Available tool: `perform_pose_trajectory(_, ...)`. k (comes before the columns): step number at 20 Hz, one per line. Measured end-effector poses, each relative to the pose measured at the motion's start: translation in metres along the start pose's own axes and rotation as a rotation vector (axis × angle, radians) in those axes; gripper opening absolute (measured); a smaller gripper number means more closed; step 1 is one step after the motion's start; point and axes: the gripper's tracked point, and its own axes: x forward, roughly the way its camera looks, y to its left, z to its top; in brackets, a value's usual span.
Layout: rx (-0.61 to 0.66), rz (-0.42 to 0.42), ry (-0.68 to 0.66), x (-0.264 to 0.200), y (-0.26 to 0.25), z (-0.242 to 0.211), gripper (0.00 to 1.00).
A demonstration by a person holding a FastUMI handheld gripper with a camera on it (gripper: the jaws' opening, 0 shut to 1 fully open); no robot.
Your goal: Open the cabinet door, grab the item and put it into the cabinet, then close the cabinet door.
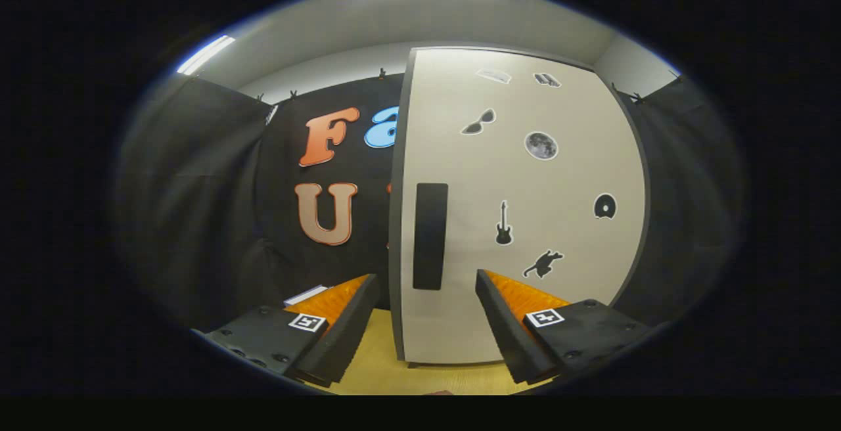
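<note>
A white cabinet (pixel 519 207) stands on the table just beyond my fingers, its door shut. The door carries several small dark stickers. A tall dark handle (pixel 430 236) sits near the door's left edge, straight ahead and between my two fingertips. My gripper (pixel 427 280) is open, with a wide gap and nothing held between the fingers. The left finger (pixel 341 316) reaches past the cabinet's left edge; the right finger (pixel 509 306) is in front of the door's lower part.
The wooden table top (pixel 387 365) runs under the fingers up to the cabinet's base. Black cloth walls close in the booth on the left, behind and on the right. A small white flat thing (pixel 305 295) lies behind the left finger.
</note>
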Motion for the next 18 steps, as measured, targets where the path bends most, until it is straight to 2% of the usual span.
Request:
perform_pose_trajectory(9,-0.006,-0.002,-0.020,-0.102,-0.027,0.000,0.95)
perform_pose_trajectory(18,0.033,-0.126,-0.055,-0.173,-0.092,-0.010,0.95)
